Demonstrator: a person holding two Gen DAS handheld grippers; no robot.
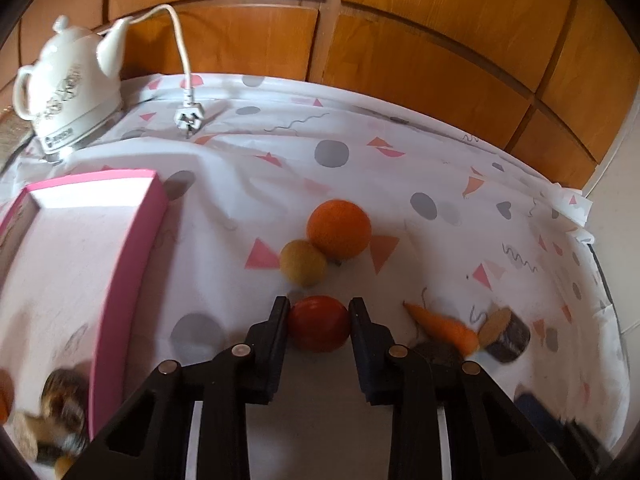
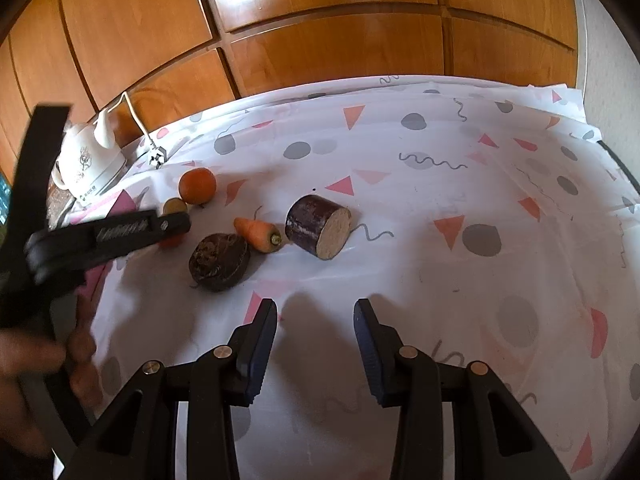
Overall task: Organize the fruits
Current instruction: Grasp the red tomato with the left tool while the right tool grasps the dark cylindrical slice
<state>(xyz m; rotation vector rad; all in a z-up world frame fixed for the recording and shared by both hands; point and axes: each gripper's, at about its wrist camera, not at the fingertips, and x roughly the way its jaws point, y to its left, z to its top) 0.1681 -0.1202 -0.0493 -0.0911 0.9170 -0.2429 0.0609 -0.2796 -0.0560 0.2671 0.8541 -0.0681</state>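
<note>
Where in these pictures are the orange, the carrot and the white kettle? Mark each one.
orange (image 1: 339, 229), left wrist view, middle of its skin
carrot (image 2: 256, 233), right wrist view, middle of its body
white kettle (image 1: 66, 84), left wrist view, its patterned side

The cloth (image 2: 440, 280) on the table is thin and white, with small wrinkles. Behind it, the wood doors (image 2: 320, 20) are shiny and catch the light. The kettle (image 1: 68, 88) at far left looks like smooth, glossy china. The pink box (image 1: 132, 248) looks like matt card. The tomato (image 1: 318, 324) has smooth skin with a soft shine. The orange (image 1: 339, 229) looks matt. The beet (image 2: 220, 262) is dark and rough. The cut face of the purple chunk (image 2: 318, 226) looks pale and grainy. The gripper fingers (image 2: 260, 344) are black matt plastic with ridged pads.
</note>
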